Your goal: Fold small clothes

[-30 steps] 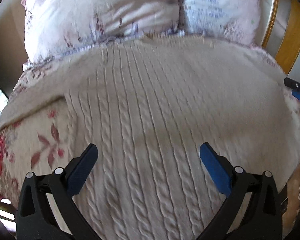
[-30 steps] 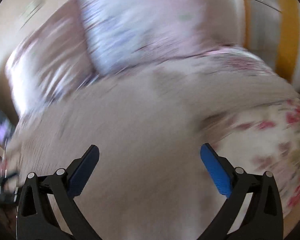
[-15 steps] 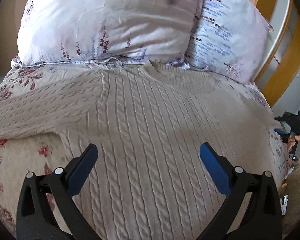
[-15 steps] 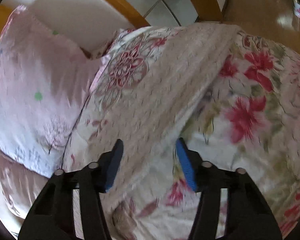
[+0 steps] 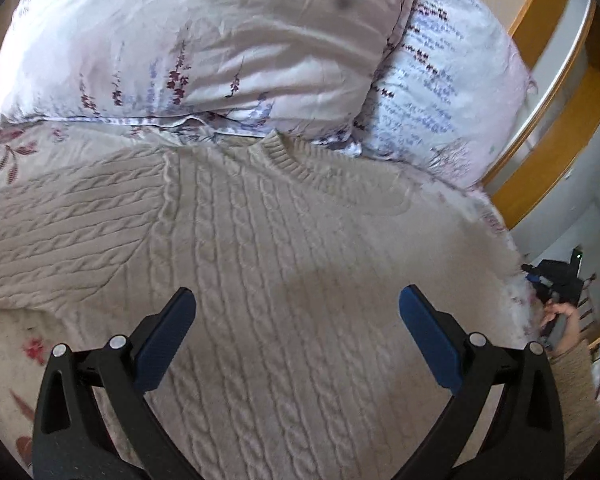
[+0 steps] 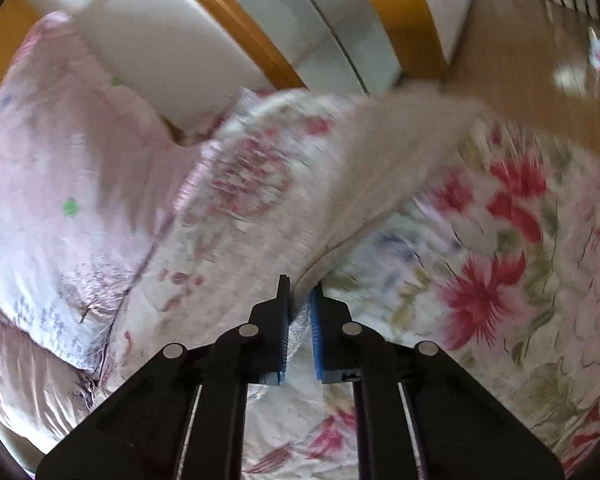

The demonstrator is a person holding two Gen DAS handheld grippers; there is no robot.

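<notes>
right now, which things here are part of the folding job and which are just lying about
Part of the job:
- cream cable-knit sweater, spread flat on the bed
- its cream sleeve, pinched in the right gripper
- left gripper, open over the sweater

Just lying about:
- pale floral pillows
- red-flowered bedspread
- orange wooden bed frame

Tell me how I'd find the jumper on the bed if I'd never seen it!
Look at the bed with the flowery cover and two pale pillows at its head. Just below the pillows lies the jumper, spread flat. It is plain cream with knitted rope-like cables, while everything around it is printed with flowers.
</notes>
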